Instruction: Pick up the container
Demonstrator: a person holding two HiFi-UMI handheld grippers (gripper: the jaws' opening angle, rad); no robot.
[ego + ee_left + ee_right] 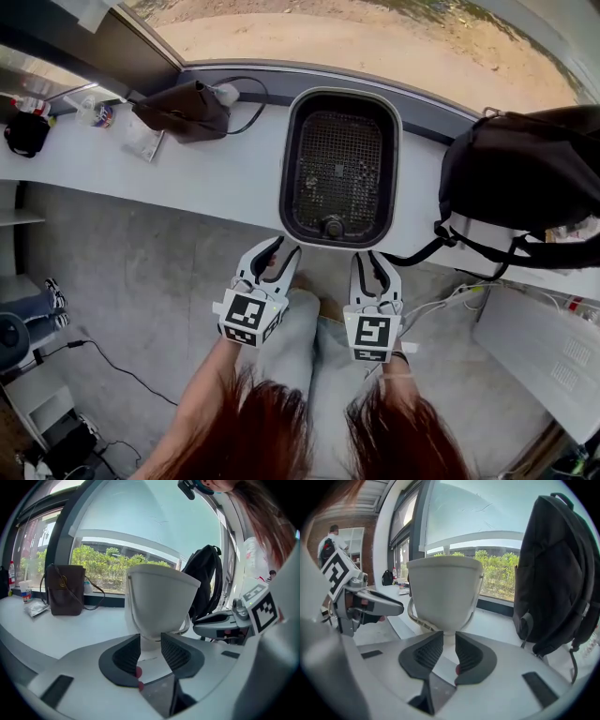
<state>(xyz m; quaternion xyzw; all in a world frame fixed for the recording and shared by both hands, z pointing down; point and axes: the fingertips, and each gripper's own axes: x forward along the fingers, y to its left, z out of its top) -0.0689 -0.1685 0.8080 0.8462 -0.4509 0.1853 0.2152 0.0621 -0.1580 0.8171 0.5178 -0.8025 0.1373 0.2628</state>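
On counter (187, 178), 12 o'clock of both tools: container (289, 187), upright, untouched. Left gripper (281, 249) at its 7 o'clock, right gripper (367, 259) at 5 o'clock. Both spread and empty, presumably lined up to pinch near rim.

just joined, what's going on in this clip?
A person holds two hand-held grippers at the near side of the white container, which sits on the counter. The left hand-held gripper and the right hand-held gripper both have their jaws apart, and neither presses on it. The container has not been lifted yet.
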